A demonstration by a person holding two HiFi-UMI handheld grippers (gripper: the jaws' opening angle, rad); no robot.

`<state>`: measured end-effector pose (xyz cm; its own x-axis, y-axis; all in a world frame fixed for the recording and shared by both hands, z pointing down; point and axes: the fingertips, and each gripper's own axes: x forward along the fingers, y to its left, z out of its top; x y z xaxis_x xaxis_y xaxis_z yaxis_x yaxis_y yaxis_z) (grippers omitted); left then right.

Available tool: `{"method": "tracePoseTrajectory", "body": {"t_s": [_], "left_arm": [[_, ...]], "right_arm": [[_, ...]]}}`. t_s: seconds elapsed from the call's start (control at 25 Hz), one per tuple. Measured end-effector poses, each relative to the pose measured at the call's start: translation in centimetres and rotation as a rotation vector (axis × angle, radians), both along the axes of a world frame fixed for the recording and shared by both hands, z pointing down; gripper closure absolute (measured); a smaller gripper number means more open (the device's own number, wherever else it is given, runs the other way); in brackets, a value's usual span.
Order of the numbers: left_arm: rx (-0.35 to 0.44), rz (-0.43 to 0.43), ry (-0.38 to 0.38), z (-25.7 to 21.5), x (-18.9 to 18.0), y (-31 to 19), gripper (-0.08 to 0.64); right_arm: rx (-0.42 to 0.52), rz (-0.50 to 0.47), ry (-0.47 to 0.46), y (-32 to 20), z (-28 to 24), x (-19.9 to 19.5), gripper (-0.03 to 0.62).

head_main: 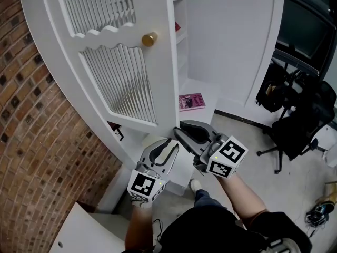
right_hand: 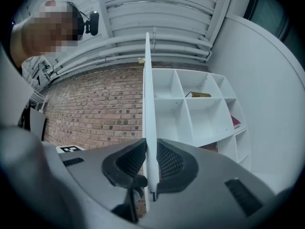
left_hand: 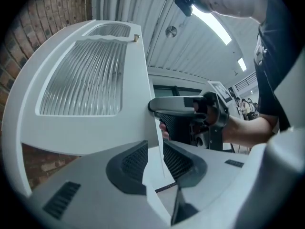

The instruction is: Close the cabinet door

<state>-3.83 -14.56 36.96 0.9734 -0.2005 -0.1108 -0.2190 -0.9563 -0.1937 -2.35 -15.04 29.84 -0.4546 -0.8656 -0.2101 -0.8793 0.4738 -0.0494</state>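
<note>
Your right gripper (right_hand: 151, 162) is nearly closed. Both black ribbed pads (right_hand: 131, 160) pinch the free edge of the white ribbed-glass cabinet door (right_hand: 148, 99), w/ that edge running straight up btwn them.

Your left gripper (left_hand: 153, 162) has the same door (left_hand: 86, 123) btwn its pads (left_hand: 129, 163) near the btm corner. The gap is just door-thick & both pads look pressed on, though the far pad's contact is hard to confirm.

In the head view, the left gripper (head_main: 169, 143) sits just below-left of the right gripper (head_main: 180, 126), both at the door's btm free corner, tips partly hidden by the door's edge. The door (head_main: 158, 83) stands open, edge-on to you, beside the white open-shelf cabinet (head_main: 202, 87). The round brass knob (head_main: 149, 39) sits higher up that same edge. A pink book (head_main: 191, 101) lies on the cabinet's btm shelf. The door's top is cut off by the frame.
</note>
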Motion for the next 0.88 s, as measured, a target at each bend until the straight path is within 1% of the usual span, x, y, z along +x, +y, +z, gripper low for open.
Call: {"method": "tracePoseTrajectory", "body": {"t_s": [0.12, 0.28, 0.44, 0.56, 0.72, 0.88], "left_arm": [[0.003, 0.005, -0.012, -0.1, 0.9, -0.6, 0.457], [0.017, 0.019, -0.008, -0.4, 2.3, -1.6, 0.460], [0.013, 0.011, -0.032, -0.6, 3.8, -2.8, 0.460], [0.002, 0.022, -0.019, -0.5, 4.7, -4.0, 0.460], [-0.013, 0.012, -0.025, -0.7, 6.0, -5.4, 0.462], [0.004, -0.001, 0.004, -1.6, 6.8, -7.1, 0.462]], "right_arm": [[0.004, -0.008, -0.004, -0.6, -0.1, 1.0, 0.517], [0.008, -0.032, -0.009, -1.9, -0.2, 2.4, 0.517], [0.016, -0.054, -0.011, -3.3, -0.2, 4.0, 0.515], [0.018, -0.076, -0.010, -4.5, -0.2, 5.0, 0.512], [0.014, -0.101, -0.011, -6.2, -0.3, 6.3, 0.508], [0.024, -0.133, -0.022, -8.0, -0.3, 7.4, 0.505]]}}
